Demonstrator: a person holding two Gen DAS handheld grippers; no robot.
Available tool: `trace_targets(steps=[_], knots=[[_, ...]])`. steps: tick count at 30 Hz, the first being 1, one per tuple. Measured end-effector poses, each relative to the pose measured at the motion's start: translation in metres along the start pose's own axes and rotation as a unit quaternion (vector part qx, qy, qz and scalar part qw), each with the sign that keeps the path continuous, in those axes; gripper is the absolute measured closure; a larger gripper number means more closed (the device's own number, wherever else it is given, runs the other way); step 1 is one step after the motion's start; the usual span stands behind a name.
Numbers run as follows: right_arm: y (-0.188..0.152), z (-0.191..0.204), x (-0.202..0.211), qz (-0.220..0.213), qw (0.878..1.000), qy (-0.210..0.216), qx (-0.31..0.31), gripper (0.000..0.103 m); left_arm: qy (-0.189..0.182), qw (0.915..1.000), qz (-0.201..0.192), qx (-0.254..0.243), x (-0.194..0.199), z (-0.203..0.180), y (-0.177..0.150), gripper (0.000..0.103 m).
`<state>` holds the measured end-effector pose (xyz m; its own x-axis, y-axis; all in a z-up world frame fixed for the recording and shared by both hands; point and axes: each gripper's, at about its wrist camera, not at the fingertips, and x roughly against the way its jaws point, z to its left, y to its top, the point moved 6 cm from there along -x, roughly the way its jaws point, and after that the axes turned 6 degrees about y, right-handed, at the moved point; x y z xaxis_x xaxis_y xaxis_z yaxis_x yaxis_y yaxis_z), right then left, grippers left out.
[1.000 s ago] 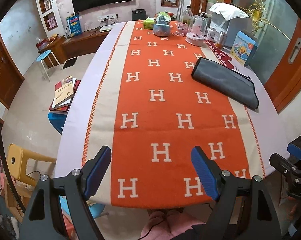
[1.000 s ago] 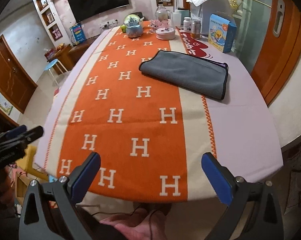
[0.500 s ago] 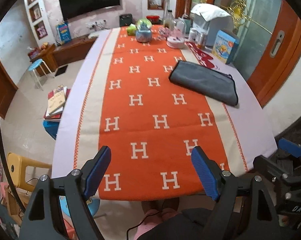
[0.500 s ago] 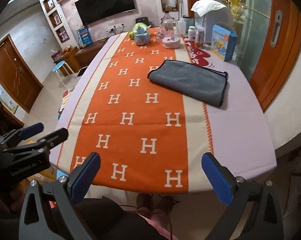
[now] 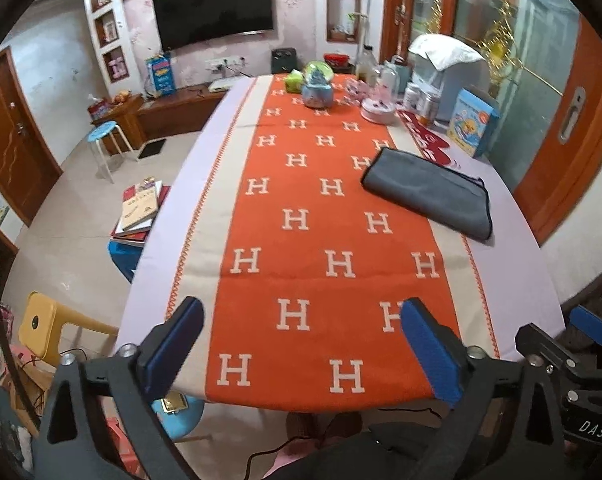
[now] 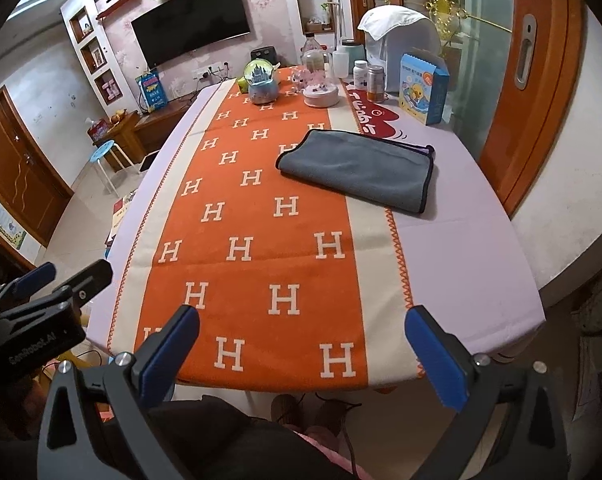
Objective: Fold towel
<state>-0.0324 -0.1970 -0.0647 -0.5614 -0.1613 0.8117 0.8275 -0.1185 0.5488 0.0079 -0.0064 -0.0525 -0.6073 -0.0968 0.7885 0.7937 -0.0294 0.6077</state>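
A grey towel [image 5: 429,196] with a dark hem lies folded flat on the right side of the table, half on the orange runner; it also shows in the right wrist view [image 6: 361,168]. My left gripper [image 5: 301,340] is open and empty, held back off the table's near edge, far from the towel. My right gripper [image 6: 301,344] is open and empty, also behind the near edge. Each gripper shows at the other view's side: the right one [image 5: 569,336] and the left one [image 6: 65,284].
The table [image 6: 469,264] has a lilac cloth and an orange runner [image 5: 321,240] with white H marks. A snow globe [image 5: 318,90], jars, a pink box and a blue carton [image 6: 421,90] crowd the far end. A stool with books [image 5: 139,210] and a yellow chair [image 5: 41,324] stand at the left.
Both grippers have drawn back and up from the table, so more of the room and the near edge shows. The towel has not moved. Both grippers stay open.
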Motion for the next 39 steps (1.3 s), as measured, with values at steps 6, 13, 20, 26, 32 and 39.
trace_targets(steps=[6,13,20,26,32,39], knots=[[0.007,0.004,-0.002,-0.006,1.0,0.0,0.006,0.0,0.008,0.9998,-0.019,0.001,0.004,0.003,0.005,0.001],[0.012,0.009,-0.007,-0.006,1.0,0.003,0.013,0.0,0.009,0.9998,-0.02,0.002,0.0,0.005,0.009,0.001],[0.013,0.014,-0.01,-0.003,1.0,0.005,0.015,0.0,0.008,0.9998,-0.018,0.003,-0.002,0.007,0.011,0.001],[0.013,0.015,-0.012,0.0,1.0,0.004,0.014,0.0,0.006,0.9999,-0.011,0.002,-0.007,0.01,0.012,0.001],[0.012,0.016,-0.014,0.003,1.0,0.003,0.013,0.0,0.002,1.0,-0.009,-0.001,-0.011,0.012,0.012,0.001],[0.007,0.016,-0.02,0.01,1.0,0.001,0.01,0.0,-0.002,1.0,-0.006,-0.002,-0.013,0.012,0.01,0.001]])
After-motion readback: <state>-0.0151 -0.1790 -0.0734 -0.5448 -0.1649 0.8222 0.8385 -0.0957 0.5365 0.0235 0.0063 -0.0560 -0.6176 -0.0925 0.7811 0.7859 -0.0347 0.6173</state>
